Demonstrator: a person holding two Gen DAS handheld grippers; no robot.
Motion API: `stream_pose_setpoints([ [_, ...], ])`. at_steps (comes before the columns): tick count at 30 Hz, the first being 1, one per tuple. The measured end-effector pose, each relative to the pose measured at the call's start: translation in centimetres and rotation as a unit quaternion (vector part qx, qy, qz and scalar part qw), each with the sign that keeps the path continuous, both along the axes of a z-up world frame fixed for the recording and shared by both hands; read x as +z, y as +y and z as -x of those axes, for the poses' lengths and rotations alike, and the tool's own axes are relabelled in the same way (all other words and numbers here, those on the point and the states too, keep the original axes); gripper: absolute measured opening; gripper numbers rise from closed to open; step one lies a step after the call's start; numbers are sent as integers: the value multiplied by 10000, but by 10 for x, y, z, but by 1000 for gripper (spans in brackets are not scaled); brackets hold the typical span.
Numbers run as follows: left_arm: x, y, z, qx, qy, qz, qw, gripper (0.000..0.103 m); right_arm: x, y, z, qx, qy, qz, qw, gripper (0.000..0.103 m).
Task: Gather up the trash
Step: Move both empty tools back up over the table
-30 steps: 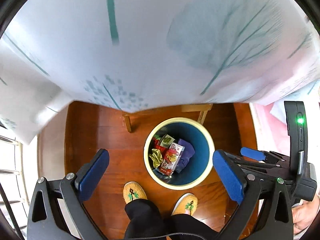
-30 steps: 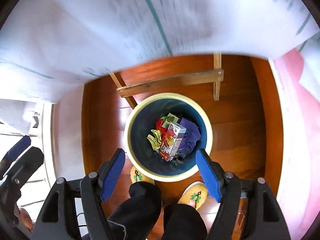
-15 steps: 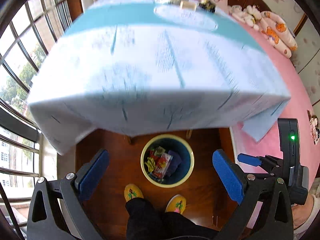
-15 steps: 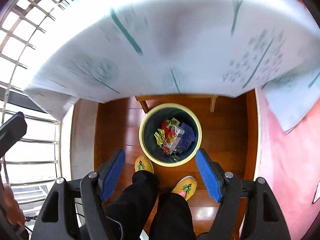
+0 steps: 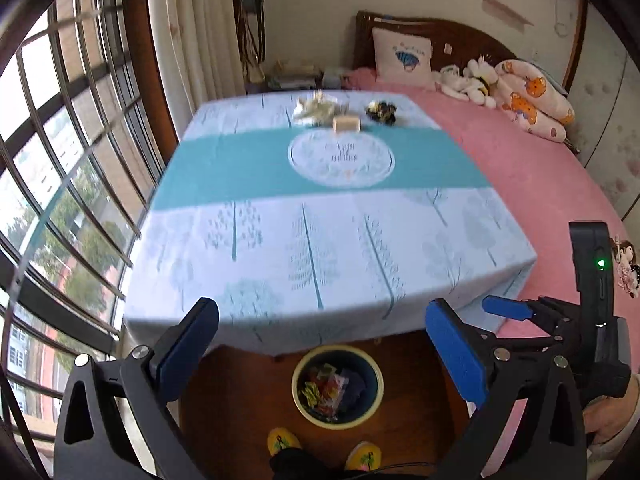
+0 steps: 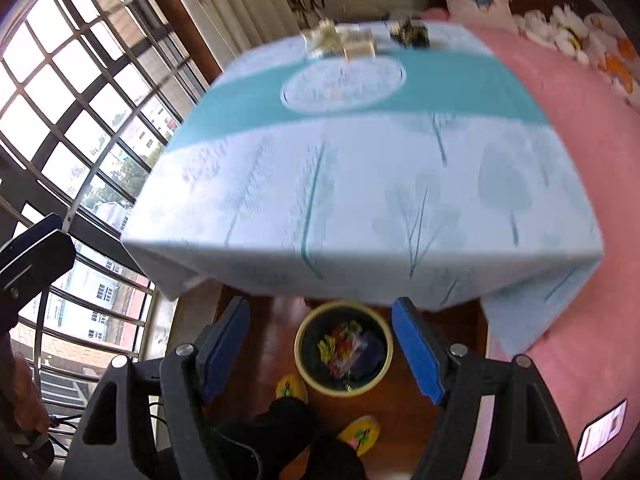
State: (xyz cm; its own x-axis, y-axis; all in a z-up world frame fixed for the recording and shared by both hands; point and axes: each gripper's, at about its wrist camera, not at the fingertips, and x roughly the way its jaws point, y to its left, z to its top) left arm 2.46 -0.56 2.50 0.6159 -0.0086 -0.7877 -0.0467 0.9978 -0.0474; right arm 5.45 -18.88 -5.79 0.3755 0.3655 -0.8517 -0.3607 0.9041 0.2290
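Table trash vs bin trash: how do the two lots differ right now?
The table trash lies in a loose row at the far edge of the tablecloth; the bin trash is heaped inside the blue bin on the floor. Table trash looks pale and dark; bin trash is red, yellow and purple. Shared: neither the left gripper nor the right gripper holds any; both have open jaws.

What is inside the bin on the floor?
The bin holds colourful wrappers and a dark purple item. Anything beneath them is covered.
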Motion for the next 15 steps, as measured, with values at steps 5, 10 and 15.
stream_pose_setpoints([
  [5, 32, -7, -10, 116, -294, -112, 9994, 102, 47, -5, -16, 107, -523, -118, 9985, 74],
  [10, 49, -13, -26, 99, -400, -229, 9989, 102, 73, -10, -40, 37, -744, -219, 9970, 74],
  [15, 58, -12, -56, 115, -489, -330, 9982, 102, 86, -10, -66, -111, -888, -230, 9957, 74],
])
